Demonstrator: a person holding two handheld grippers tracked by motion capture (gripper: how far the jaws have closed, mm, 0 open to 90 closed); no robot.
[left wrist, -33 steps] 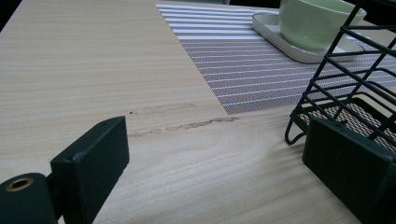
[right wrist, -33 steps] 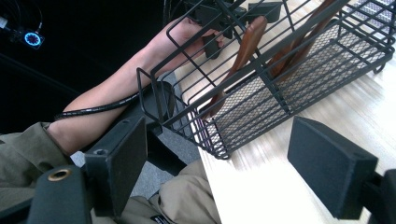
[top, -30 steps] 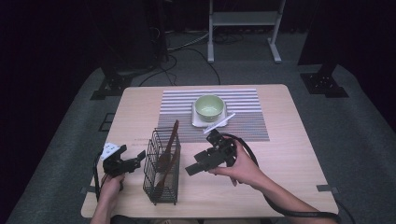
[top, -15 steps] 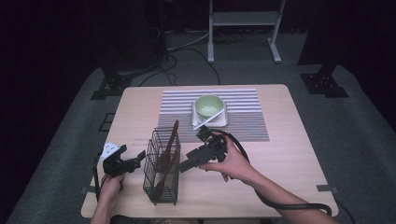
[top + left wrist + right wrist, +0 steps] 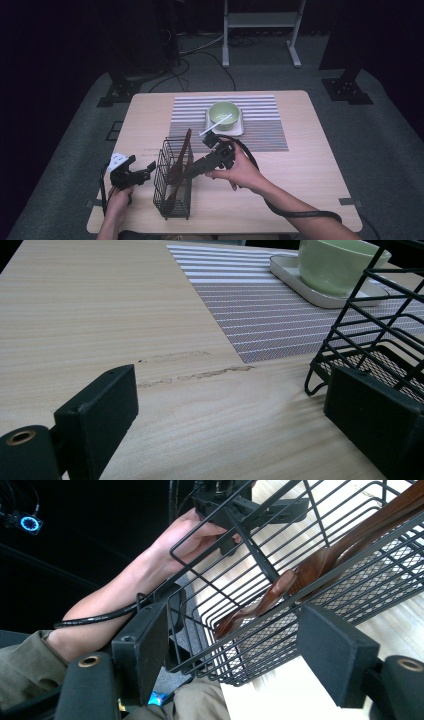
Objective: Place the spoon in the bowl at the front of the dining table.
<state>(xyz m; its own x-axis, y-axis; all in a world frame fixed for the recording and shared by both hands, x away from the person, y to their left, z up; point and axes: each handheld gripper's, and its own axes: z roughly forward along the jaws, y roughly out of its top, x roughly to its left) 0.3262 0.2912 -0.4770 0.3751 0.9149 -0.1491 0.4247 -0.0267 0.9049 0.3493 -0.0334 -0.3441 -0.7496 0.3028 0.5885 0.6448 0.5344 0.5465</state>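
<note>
The left gripper (image 5: pixel 134 172) sits near the table's (image 5: pixel 310 165) front left edge, held low in the left hand (image 5: pixel 118 196), its jaws spread wide and holding nothing. In the left gripper view bare wood lies between the jaws, and the bottom corner of a black wire basket (image 5: pixel 372 335) stands just inside the right jaw, close to it; whether they touch cannot be told. Beyond the jaws lies a striped mat (image 5: pixel 260 305) with a green bowl (image 5: pixel 340 262) on a white tray (image 5: pixel 320 290).

The wire basket (image 5: pixel 174 180) stands just right of the left gripper, between the two tools. Brown wooden utensils (image 5: pixel 179 162) lean inside it, their handles rising above the rim.

The right gripper (image 5: pixel 197 166), in the right hand (image 5: pixel 240 170), is tilted down against the basket's right side. In the right gripper view its jaws are open, with the basket's wires and the wooden handles (image 5: pixel 300 575) between them, not clamped. Behind this gripper, a white spoon (image 5: pixel 216 124) rests in the bowl (image 5: pixel 223 114).
</note>
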